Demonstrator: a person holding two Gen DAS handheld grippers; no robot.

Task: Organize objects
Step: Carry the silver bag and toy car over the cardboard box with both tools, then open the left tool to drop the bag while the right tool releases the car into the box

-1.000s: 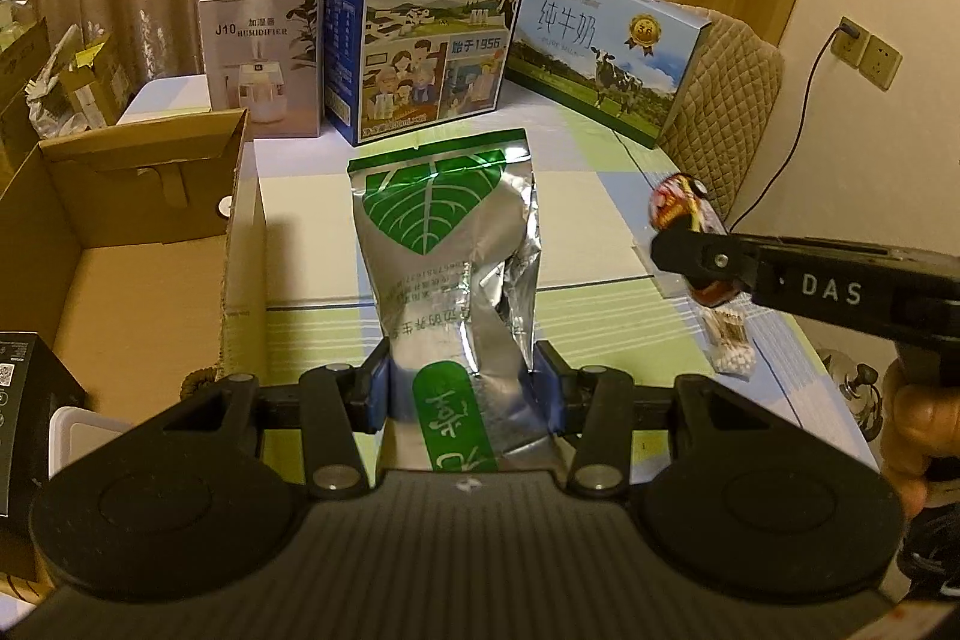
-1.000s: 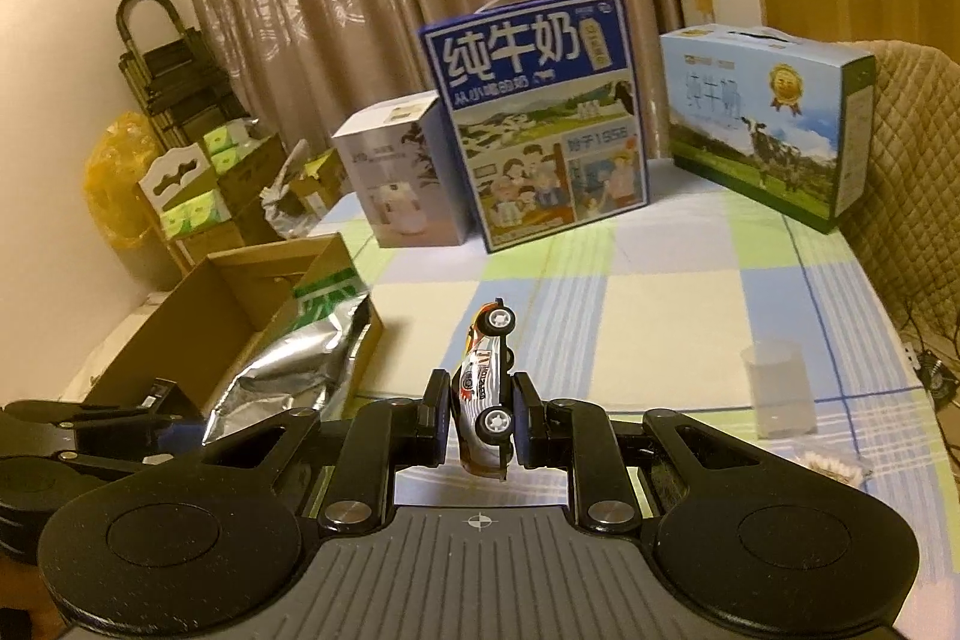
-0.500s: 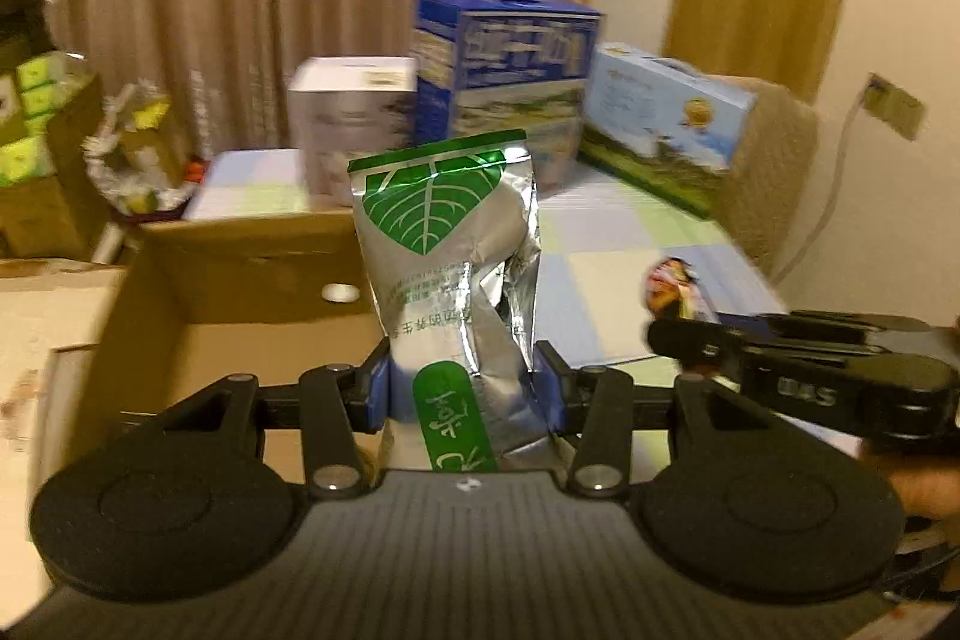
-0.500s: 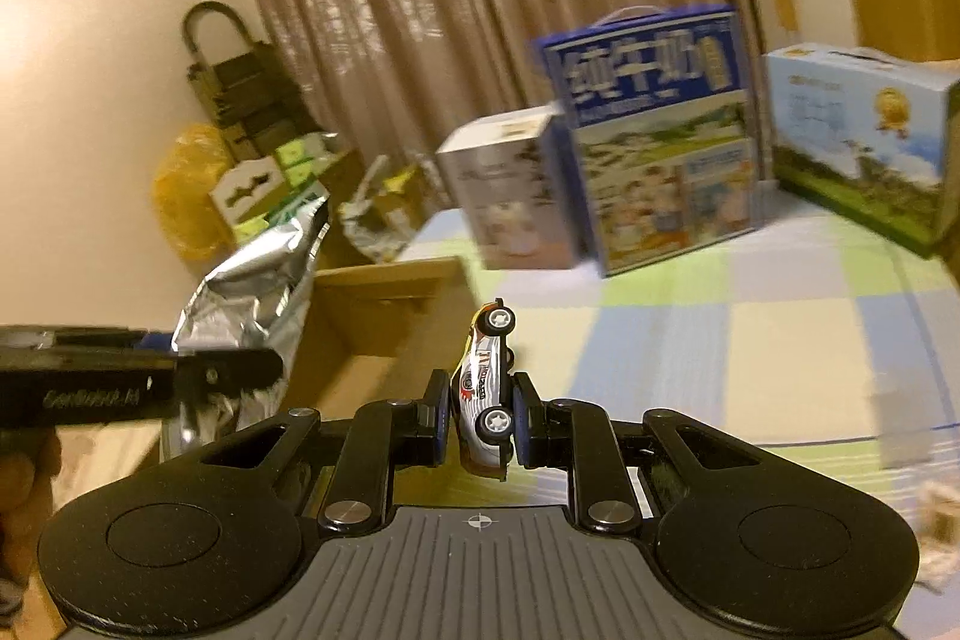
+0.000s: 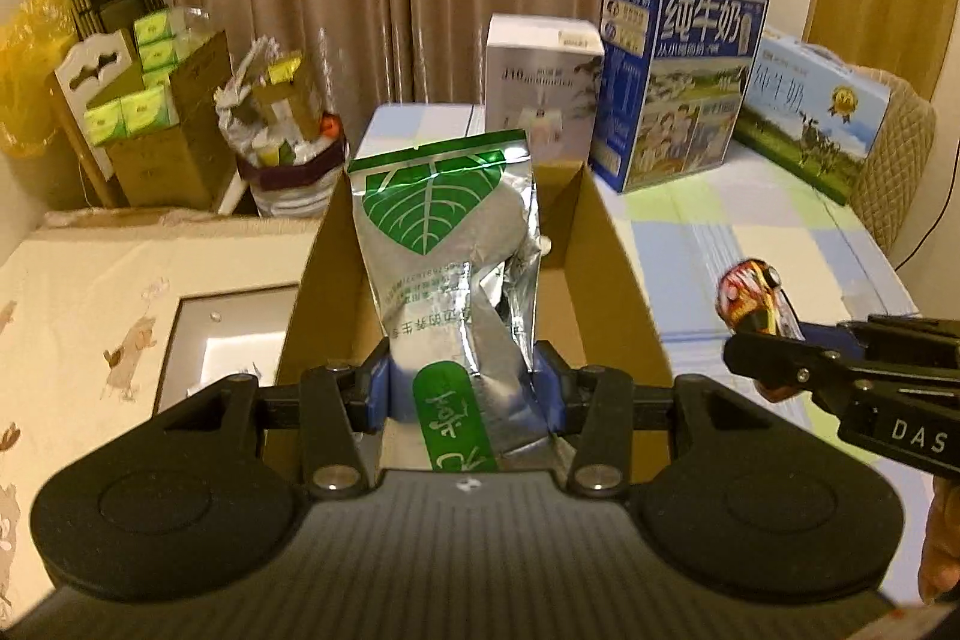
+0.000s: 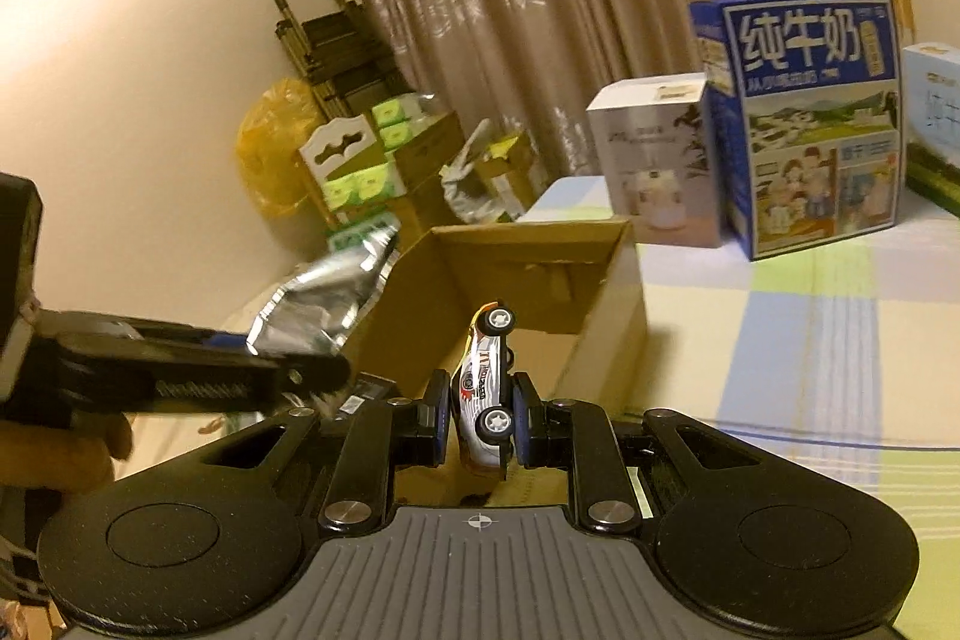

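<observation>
Now, over the open cardboard box (image 5: 606, 244), your left gripper (image 5: 465, 391) has its jaws clamped on the lower part of a silver foil pouch (image 5: 447, 244), held upright; let go from this height and the top-heavy pouch may tip against the box wall. To the right, your right gripper (image 6: 480, 421) pinches a toy car (image 6: 485, 388) narrowly by its sides; it could roll off onto the desk (image 6: 798, 328).

silver foil pouch (image 5: 444, 268): green leaf print, crumpled, upright above open cardboard box (image 5: 624, 292) | toy car (image 6: 486, 388): white, red-orange markings, nose up, wheels rightward, over box's near edge
</observation>
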